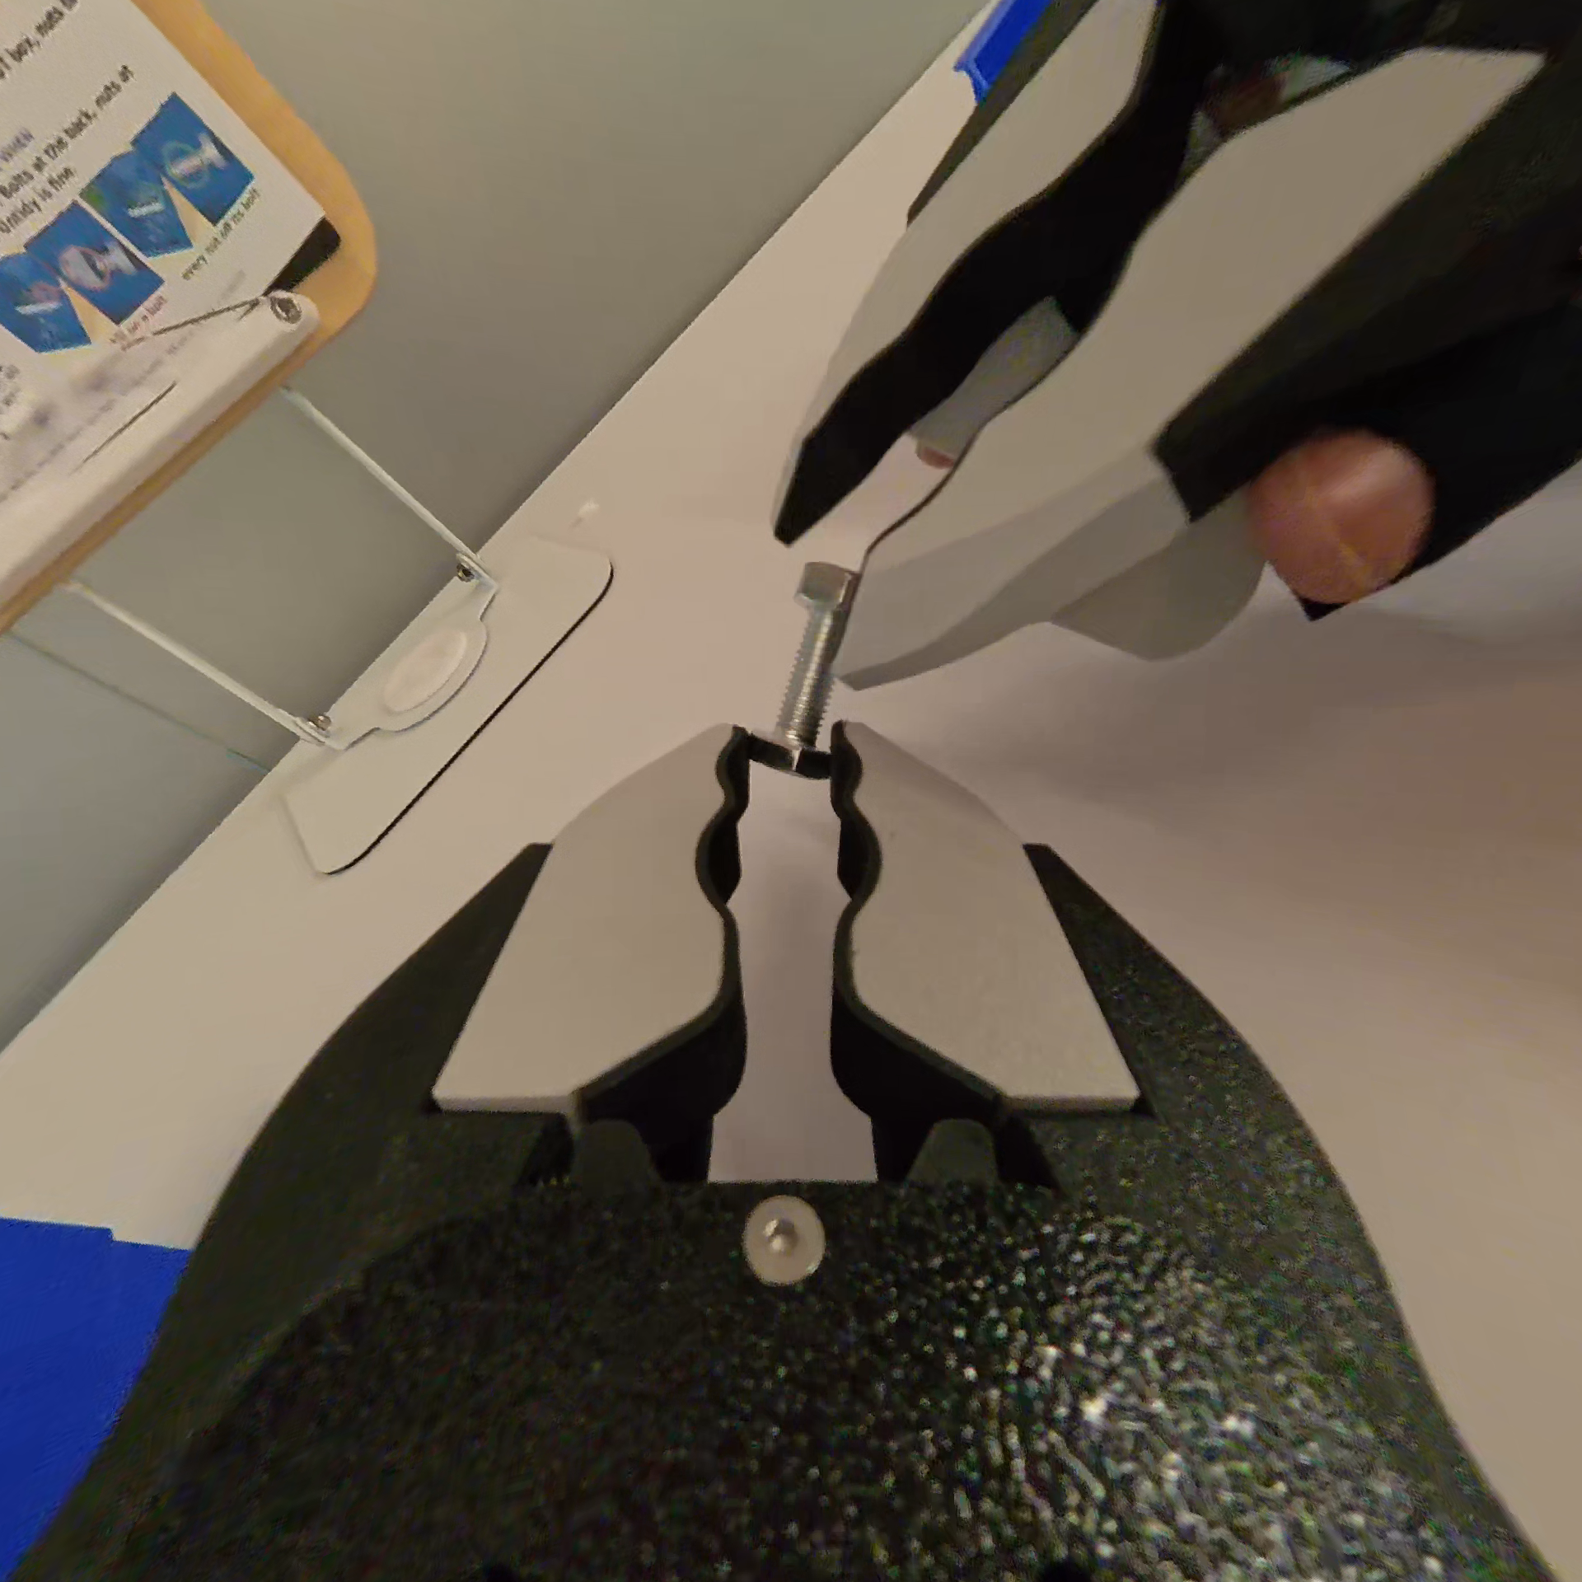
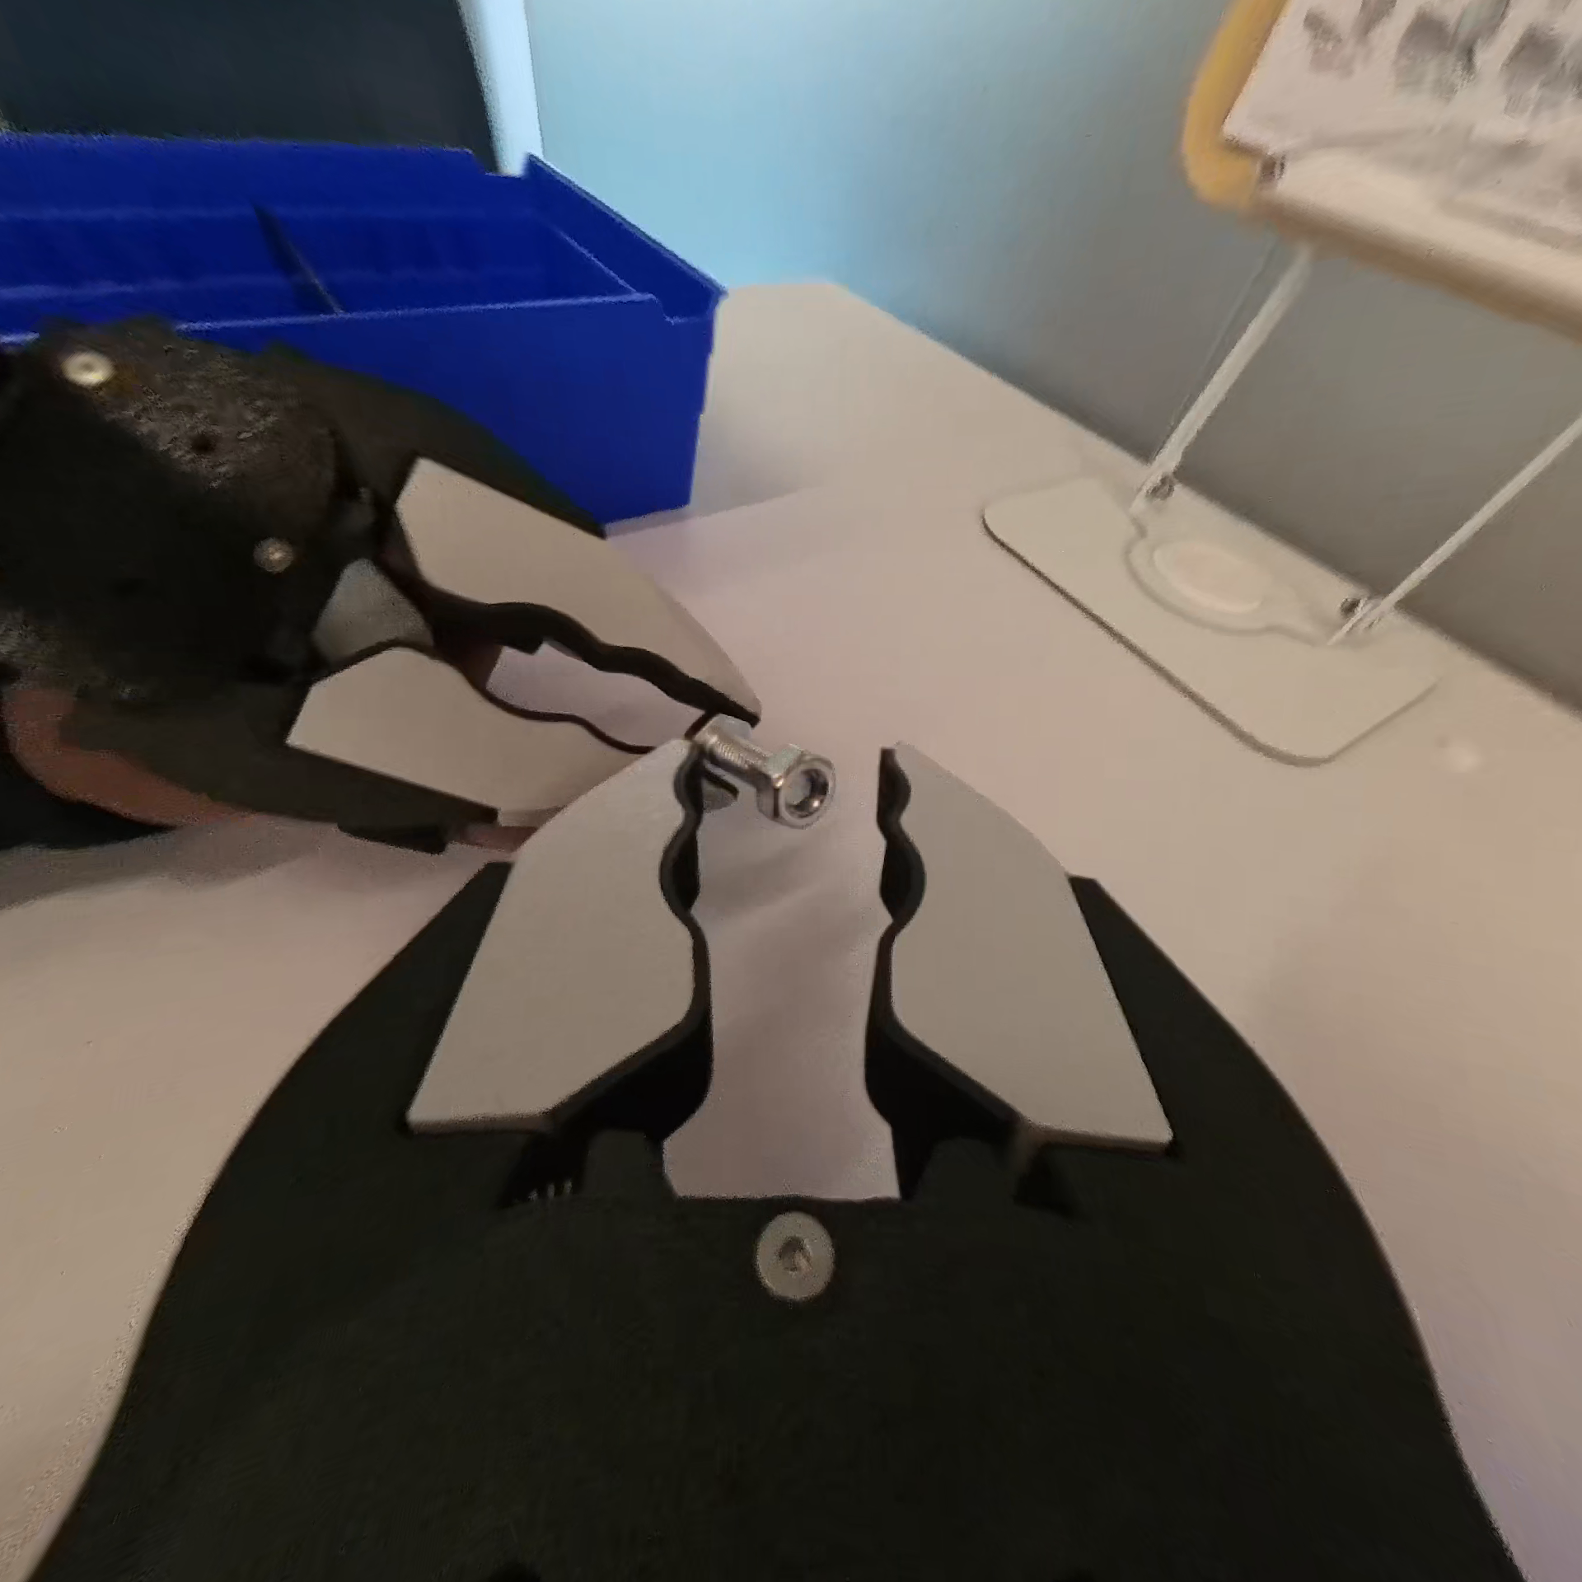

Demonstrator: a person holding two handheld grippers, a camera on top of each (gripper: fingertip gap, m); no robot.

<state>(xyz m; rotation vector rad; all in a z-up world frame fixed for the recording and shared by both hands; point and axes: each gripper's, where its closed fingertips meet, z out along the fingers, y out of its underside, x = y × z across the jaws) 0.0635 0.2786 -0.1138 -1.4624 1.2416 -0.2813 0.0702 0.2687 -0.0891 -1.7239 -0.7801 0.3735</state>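
Note:
A silver bolt (image 1: 805, 676) with a hex nut (image 1: 826, 589) on its far end is held level above the white table (image 1: 1241, 899). My left gripper (image 1: 788, 746) is shut on the bolt's head, with both pads pressed against it. My right gripper (image 2: 783, 755) is open. The nut (image 2: 800, 783) sits between its fingertips with a clear gap to the right pad, and the left finger (image 2: 651, 796) is close beside the threaded shaft. In the left wrist view the right gripper (image 1: 817, 609) comes in from the upper right, held by a gloved hand (image 1: 1335, 514). In the right wrist view the left gripper (image 2: 706, 732) reaches in from the left.
A blue compartment bin (image 2: 514, 385) stands at the back left of the table. A clipboard with a printed sheet (image 1: 128, 257) stands on a wire stand with a flat white base (image 1: 445, 685) near the wall. The stand also shows in the right wrist view (image 2: 1216, 616). Both grippers' tips are close together, under 4 cm apart.

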